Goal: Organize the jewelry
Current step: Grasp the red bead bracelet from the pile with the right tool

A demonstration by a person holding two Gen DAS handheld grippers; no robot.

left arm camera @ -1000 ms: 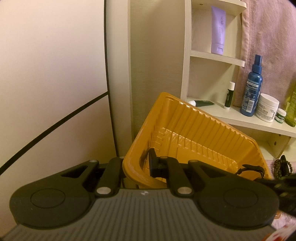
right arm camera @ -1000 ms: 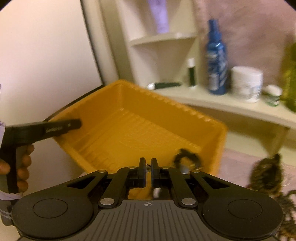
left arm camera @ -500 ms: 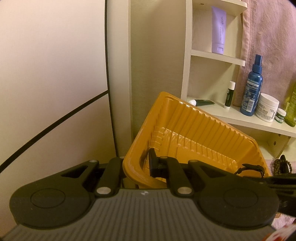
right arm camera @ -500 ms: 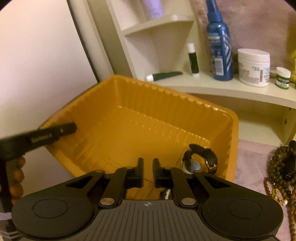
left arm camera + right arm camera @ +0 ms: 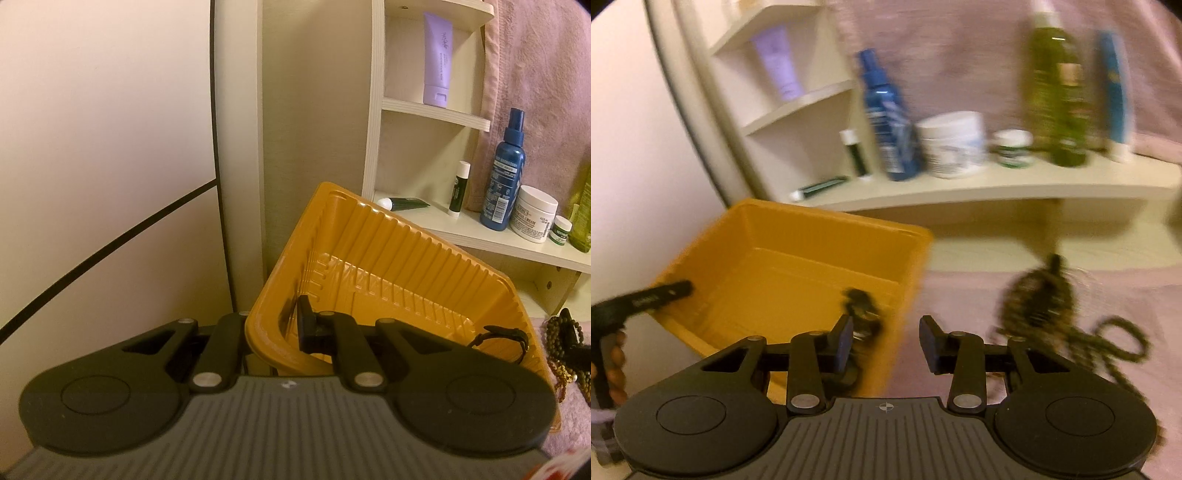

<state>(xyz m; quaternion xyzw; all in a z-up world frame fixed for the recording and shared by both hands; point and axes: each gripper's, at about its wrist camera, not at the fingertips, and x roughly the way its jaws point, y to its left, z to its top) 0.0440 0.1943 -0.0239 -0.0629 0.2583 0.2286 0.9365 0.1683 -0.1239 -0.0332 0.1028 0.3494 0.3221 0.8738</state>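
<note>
Ahead-right of the right gripper (image 5: pixel 886 341), jaws opening w/ nothing btwn, lie the bead strands (image 5: pixel 1039 295); approach slow, while left gripper (image 5: pixel 273 325), jaws clamped on yellow tray (image 5: pixel 388 258) rim, steadies it, wristwatch (image 5: pixel 506 338) inside.

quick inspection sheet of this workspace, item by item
surface: pink towel under the jewelry
job's things: yellow tray held tilted; black watch inside it at its low corner; bead strands on the towel beside the tray, blurred
clutter: blue spray bottle, white jar, purple tube, green bottle on the shelf
grippers: left gripper shut on the tray's rim; right gripper empty, jaws opening, near the beads
cables: nothing seen
surroundings: pink cloth hanging behind the shelf, pale wall at left
</note>
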